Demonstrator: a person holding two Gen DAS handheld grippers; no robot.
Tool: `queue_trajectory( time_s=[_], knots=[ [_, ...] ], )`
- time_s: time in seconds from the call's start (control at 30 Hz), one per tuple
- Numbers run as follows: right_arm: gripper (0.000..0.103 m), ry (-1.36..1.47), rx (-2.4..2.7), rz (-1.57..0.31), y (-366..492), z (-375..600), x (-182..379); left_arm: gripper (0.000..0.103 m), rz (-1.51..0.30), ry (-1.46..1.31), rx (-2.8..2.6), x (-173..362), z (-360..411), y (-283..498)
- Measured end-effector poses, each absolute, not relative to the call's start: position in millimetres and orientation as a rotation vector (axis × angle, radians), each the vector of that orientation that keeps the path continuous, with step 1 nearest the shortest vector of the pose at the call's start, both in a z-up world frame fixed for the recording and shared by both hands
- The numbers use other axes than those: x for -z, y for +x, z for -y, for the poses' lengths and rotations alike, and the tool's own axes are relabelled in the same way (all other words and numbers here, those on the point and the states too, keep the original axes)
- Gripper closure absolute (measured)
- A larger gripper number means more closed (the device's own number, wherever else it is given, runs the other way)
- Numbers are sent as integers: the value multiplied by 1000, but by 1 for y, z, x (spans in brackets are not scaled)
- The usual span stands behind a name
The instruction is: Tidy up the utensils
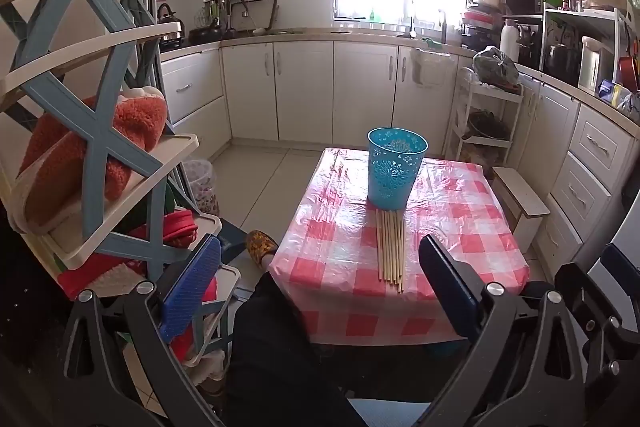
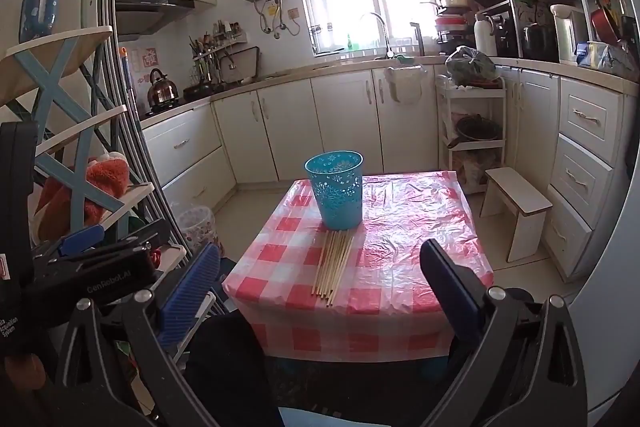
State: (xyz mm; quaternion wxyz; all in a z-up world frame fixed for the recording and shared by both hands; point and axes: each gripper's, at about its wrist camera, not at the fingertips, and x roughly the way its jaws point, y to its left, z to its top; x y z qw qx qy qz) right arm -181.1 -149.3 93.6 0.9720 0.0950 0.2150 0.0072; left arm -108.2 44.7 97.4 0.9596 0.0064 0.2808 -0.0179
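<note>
A bundle of wooden chopsticks (image 1: 390,247) (image 2: 334,263) lies flat on the small table with the red-and-white checked cloth (image 1: 452,227) (image 2: 408,247). Just behind them stands an upright blue perforated holder cup (image 1: 396,167) (image 2: 336,189), with nothing showing above its rim. My left gripper (image 1: 320,267) hangs open in front of the table's near edge, nothing between its fingers. My right gripper (image 2: 320,271) is likewise open and empty, short of the near edge. The left gripper's body (image 2: 92,267) shows at the left of the right wrist view.
A shelf rack with orange slippers (image 1: 100,155) (image 2: 80,195) stands close on the left. A person's dark-clad knee (image 1: 272,327) and a patterned slipper (image 1: 260,247) are below the table edge. A small white stool (image 2: 516,211) and a white trolley (image 2: 472,131) stand right of the table. A patterned bin (image 2: 196,227) sits on the floor.
</note>
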Motion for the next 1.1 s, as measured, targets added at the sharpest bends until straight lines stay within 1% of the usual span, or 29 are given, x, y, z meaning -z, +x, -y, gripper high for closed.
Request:
queue_trajectory(
  time_s=[1.1],
  knots=[
    [7,188,-16,-441,-180,153,-97,8,-574,5,27,-106,-39,-122]
  ],
)
